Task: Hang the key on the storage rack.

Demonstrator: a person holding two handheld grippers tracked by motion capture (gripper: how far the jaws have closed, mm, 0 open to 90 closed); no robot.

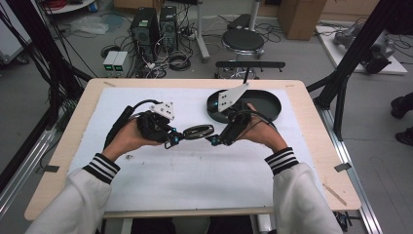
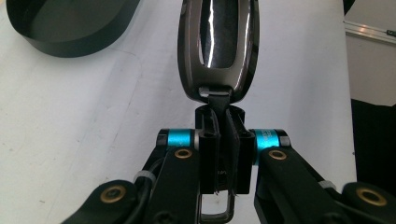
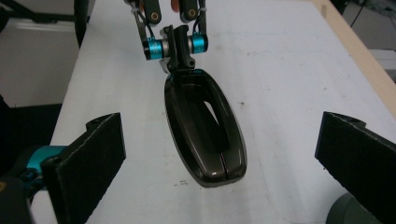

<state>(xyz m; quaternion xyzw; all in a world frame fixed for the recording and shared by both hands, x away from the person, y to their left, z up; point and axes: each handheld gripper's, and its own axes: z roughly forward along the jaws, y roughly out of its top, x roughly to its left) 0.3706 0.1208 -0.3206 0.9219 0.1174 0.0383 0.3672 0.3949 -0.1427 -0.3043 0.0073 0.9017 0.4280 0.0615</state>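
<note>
Two hand-held grippers meet over the middle of the table (image 1: 311, 161), and between them hangs the one thing we are working with: a dark, glossy oval key fob (image 1: 197, 131) with a long window through its body. We take the black round tray (image 1: 272, 109) as our landmark; it sits on the white sheet (image 1: 195, 170) toward the far right of the table.

The left hand-held gripper (image 1: 171, 140) is well to the left of the tray, with the jaws pressed together on the small strap and metal loop at the narrow end of the key fob (image 2: 217, 51). In the left gripper view we see the black pads pinching that strap tightly, the fob's body standing out beyond them, and the tray (image 2: 70, 28) off to the upper left.

The right hand-held gripper (image 1: 214, 140) is just in front of the tray, on its near side, with its grey plate overlapping the tray's rim in the high view. Its jaws stand wide apart and touch nothing; in the right gripper view the key fob (image 3: 205, 135) lies between the two pads, clear of both, its rounded end toward us and the left hand-held gripper (image 3: 176, 51) clamped at its far end.
</note>
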